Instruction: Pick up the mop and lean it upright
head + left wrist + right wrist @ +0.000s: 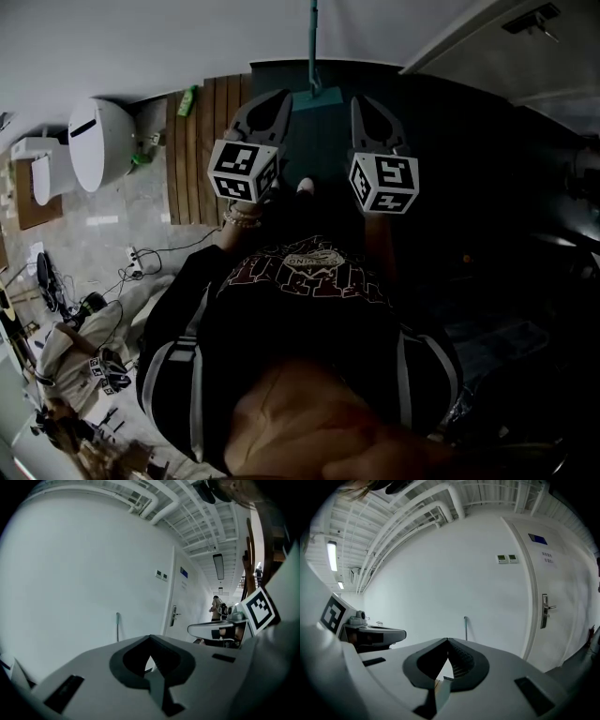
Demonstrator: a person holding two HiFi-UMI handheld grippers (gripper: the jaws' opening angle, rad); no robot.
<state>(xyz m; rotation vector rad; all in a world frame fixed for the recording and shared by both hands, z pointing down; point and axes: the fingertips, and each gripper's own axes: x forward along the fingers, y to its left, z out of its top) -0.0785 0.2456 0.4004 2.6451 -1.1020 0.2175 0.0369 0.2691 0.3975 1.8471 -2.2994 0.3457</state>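
Left gripper (150, 636): jaws together, nothing between them. Beyond, the mop handle (117, 626) stands upright against a white wall (84, 573).

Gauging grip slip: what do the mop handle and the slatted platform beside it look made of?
Mop handle: teal, smooth, evenly coloured, likely coated metal or plastic; too thin here to settle which. Slatted platform: brown parallel boards with dark seams, looks like matte wood.

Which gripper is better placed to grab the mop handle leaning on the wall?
Right, probably. Seen from the right gripper, the mop handle stands almost in line with its jaws; from the left gripper, it is well aside. Both are shut and empty.
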